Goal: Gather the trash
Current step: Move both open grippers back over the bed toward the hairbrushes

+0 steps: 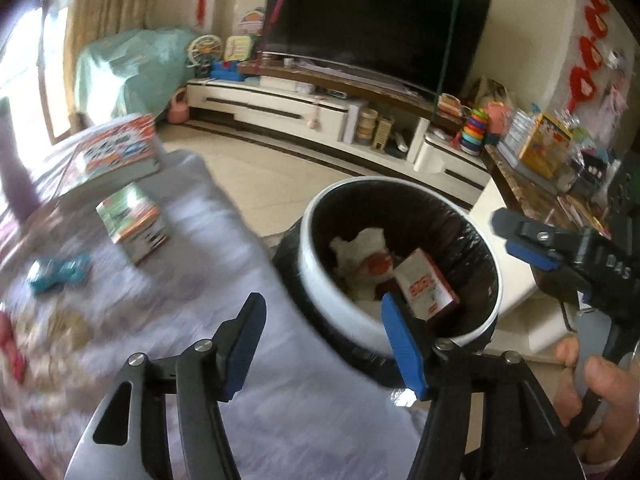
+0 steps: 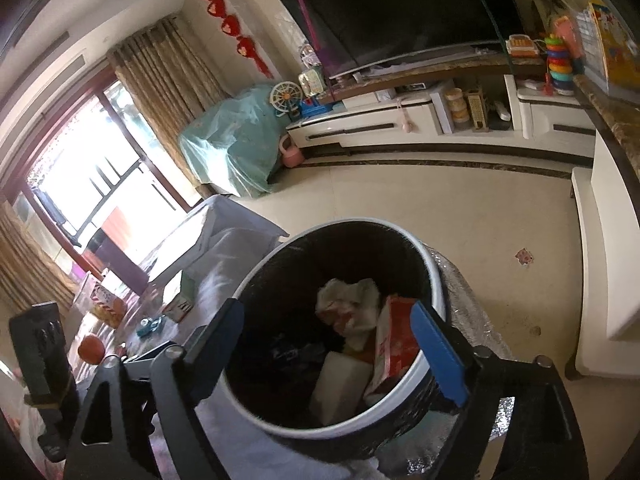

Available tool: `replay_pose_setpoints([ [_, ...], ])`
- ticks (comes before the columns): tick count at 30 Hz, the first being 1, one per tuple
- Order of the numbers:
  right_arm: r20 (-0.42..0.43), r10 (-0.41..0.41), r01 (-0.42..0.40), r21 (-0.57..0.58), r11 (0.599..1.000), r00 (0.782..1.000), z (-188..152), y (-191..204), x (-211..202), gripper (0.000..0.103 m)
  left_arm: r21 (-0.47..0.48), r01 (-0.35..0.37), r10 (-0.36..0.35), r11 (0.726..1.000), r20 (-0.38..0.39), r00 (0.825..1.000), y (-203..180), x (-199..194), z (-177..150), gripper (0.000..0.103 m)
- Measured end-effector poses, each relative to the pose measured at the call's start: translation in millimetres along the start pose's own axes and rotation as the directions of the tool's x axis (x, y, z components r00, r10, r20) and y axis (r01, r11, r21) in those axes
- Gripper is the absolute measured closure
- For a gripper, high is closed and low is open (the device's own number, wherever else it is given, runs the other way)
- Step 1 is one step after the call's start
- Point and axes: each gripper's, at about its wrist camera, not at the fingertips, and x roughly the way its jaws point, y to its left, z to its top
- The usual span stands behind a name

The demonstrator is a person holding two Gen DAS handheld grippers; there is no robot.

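Observation:
A round white trash bin [image 1: 344,312] with a black liner stands beside the cloth-covered table [image 1: 248,380]. It holds crumpled white tissue [image 1: 360,244] and a red and white carton [image 1: 426,286]. My left gripper [image 1: 324,344] is open and empty, over the table edge and the bin's near rim. My right gripper [image 2: 332,348] is open and empty, just above the bin [image 2: 434,280], where the tissue [image 2: 352,300], the carton [image 2: 394,340] and a white box [image 2: 340,388] lie. The right gripper also shows at the right of the left wrist view [image 1: 520,240].
On the table lie a green and orange box [image 1: 134,224], a larger flat box [image 1: 116,152], a teal toy [image 1: 60,272] and a red item [image 1: 12,348]. An orange fruit [image 2: 91,349] sits at the table's left. A TV cabinet [image 1: 320,112] lines the far wall.

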Motion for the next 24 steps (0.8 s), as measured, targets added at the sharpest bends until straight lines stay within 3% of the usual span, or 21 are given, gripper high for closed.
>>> replay_pose_setpoints([
  [14,-0.022,0.132,-0.133,-0.129,0.983,0.991,-52,70,-10,0.011,-0.181,-0.073,0.08,0.981,0.034,0.996,80,-78,-64,0.042],
  [24,-0.097,0.2,-0.216,-0.205,0.955,0.975,-84,126,11,0.011,-0.308,-0.151,0.167,0.939,0.026,0.986,139,-125,-97,0.041],
])
